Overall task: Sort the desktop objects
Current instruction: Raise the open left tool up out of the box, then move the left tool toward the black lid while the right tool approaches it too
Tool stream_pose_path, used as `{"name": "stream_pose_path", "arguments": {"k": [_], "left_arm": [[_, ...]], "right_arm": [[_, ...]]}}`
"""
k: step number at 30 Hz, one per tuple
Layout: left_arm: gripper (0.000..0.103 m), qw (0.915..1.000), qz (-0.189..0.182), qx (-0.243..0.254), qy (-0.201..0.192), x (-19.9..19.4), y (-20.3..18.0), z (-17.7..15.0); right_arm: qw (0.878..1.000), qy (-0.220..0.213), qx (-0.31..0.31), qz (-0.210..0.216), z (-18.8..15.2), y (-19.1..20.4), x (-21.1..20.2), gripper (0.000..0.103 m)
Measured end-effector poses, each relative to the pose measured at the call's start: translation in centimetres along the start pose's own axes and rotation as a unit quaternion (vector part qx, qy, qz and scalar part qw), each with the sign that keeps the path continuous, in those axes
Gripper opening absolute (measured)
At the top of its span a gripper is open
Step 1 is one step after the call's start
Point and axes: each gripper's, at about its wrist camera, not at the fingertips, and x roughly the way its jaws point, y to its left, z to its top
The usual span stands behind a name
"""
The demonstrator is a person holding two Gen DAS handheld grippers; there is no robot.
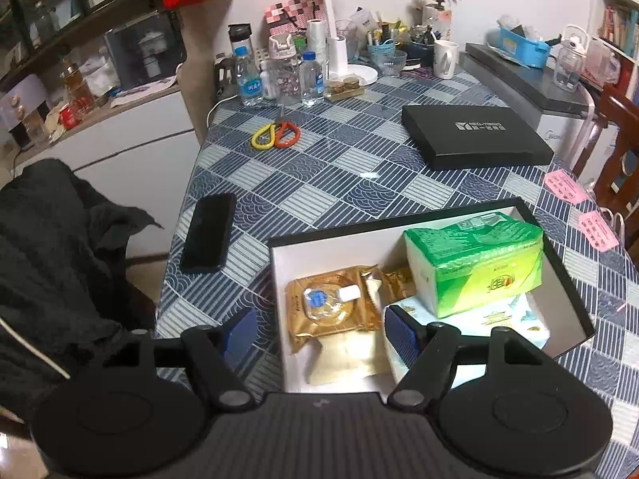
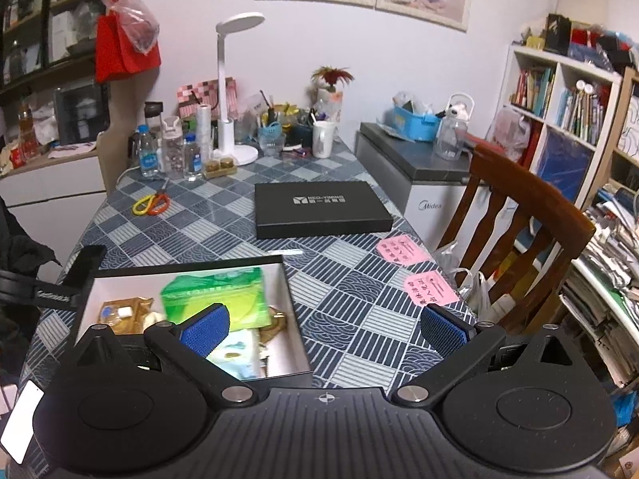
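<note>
Both the left hand-held gripper (image 1: 319,331) and the right hand-held gripper (image 2: 325,325) hover released and empty above the open box (image 1: 559,275), which holds a green tissue pack (image 1: 479,267) on the table (image 1: 339,167).

An open box (image 1: 567,263) sits at the near edge of the worktop (image 1: 359,167), holding a tissue pack (image 1: 475,263) on its right side atop another pack (image 1: 515,319), with a wrapped packet (image 1: 331,303) to their left. A phone (image 1: 207,231) lies along the left edge just left of the box, and the box lid (image 1: 475,135) lies behind the box toward the right edge. Scissors (image 1: 275,133) lie further back on the left, in front of bottles (image 1: 275,76) and a lamp (image 2: 229,92) lining the far edge, while two paper notes (image 2: 415,271) lie at the right edge.
</note>
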Motion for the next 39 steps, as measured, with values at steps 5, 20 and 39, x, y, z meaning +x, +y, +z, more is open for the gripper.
{"name": "stream_pose_path", "arguments": {"k": [5, 20, 39], "left_arm": [[0.084, 0.9995, 0.008, -0.029, 0.005, -0.4, -2.9, 0.9], [0.084, 0.9973, 0.029, -0.068, 0.005, -0.9, -11.5, 3.5], [0.084, 0.9976, -0.001, -0.068, -0.008, 0.0, -13.2, 5.3]], "right_arm": [[1.0, 0.001, -0.01, 0.014, 1.3, -4.4, 1.9, 0.103], [0.996, 0.026, -0.03, 0.078, 4.5, -14.7, 8.3, 0.103], [0.997, 0.027, -0.045, 0.048, 5.9, -13.0, 8.3, 0.103]]}}
